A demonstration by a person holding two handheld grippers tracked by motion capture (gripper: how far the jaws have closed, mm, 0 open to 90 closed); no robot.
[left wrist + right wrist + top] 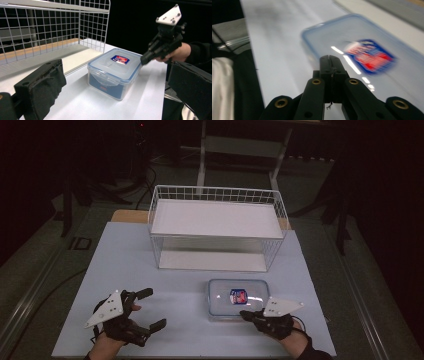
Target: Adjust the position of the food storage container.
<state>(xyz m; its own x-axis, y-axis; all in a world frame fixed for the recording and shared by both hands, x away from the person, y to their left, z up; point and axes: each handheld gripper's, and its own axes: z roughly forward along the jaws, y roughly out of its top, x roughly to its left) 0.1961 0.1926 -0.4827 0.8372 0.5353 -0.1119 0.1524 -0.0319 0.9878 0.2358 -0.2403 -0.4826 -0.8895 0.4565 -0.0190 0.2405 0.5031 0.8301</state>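
Pale blue table (125, 270), white wire basket (217, 227), lidded plastic container (238, 298)

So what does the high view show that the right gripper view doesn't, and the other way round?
High view alone: the white wire basket behind the container, the left gripper with its jaws apart, and the whole pale table. Right gripper view alone: a close look at the right gripper, its jaws pressed together with nothing between them, just above the lid. Both share the clear plastic container with its blue and red label.
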